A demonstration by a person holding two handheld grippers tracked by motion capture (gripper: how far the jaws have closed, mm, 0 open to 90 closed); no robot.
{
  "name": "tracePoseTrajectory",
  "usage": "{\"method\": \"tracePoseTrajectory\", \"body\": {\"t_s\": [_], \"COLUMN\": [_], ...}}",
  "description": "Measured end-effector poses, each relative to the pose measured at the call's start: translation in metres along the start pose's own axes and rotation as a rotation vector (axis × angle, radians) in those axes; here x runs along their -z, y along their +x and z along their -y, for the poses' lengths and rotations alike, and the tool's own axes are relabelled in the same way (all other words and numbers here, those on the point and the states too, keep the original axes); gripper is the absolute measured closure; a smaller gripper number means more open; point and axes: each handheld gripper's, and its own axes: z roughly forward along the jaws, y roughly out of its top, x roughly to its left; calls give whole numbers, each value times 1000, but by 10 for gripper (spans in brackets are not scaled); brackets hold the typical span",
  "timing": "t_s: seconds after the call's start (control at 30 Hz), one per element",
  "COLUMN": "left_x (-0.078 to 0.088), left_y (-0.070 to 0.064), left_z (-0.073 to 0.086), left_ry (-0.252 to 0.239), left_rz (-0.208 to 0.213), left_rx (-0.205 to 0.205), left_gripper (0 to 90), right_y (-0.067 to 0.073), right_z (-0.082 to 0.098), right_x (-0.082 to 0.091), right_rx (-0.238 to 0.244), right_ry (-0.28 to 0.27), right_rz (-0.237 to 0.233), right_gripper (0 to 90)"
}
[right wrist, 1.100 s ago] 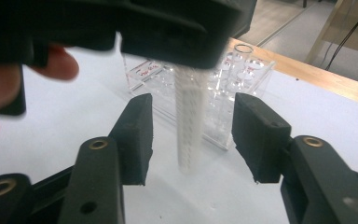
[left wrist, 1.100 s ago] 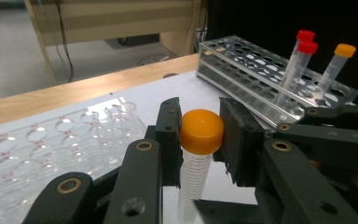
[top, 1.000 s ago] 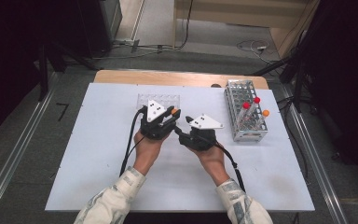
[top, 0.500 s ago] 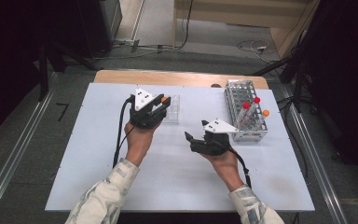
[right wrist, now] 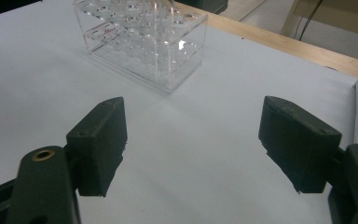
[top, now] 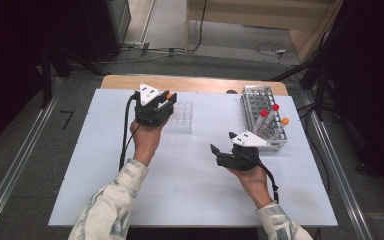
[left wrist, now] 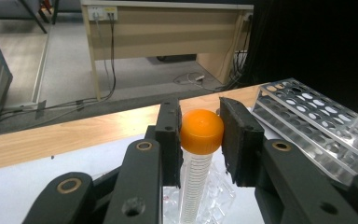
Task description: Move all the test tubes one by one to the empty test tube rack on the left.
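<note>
While the right claw gapes empty, the left claw clenches a half-hidden orange-capped tube.

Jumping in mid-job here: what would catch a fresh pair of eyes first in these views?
Most striking is the orange-capped tube, clamped by its cap in the left gripper above the clear plastic rack at the table's far middle. Next, the right gripper, jaws wide apart and empty over bare white table. At the far right, the metal rack holds red- and orange-capped tubes.
</note>
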Motion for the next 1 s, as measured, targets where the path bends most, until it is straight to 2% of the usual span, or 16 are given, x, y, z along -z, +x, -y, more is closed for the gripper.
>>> {"method": "tracePoseTrajectory", "body": {"t_s": [0.17, 0.33, 0.4, 0.53, 0.7, 1.0], "left_x": [-9, -17, -18, -22, -26, -37], "left_y": [-1, -1, 0, -2, -1, -2], "left_z": [-1, 4, 6, 11, 23, 45], "left_ry": [-1, 17, 17, 27, 36, 81], "left_rz": [-16, -48, -47, -59, -82, -99], "left_rx": [-7, -23, -9, -23, -19, -16], "left_gripper": [703, 703, 703, 702, 702, 699], "right_y": [-2, -3, -4, -7, -6, -7], "right_z": [1, 2, 4, 5, 5, 5], "right_x": [3, 5, 5, 5, 5, 4], "right_rx": [-3, -3, -7, -4, -7, -5], "right_ry": [1, -2, 8, 9, 10, 16], "right_rz": [6, 7, 9, 12, 10, 11], "right_gripper": [218, 218, 218, 219, 220, 220]}}
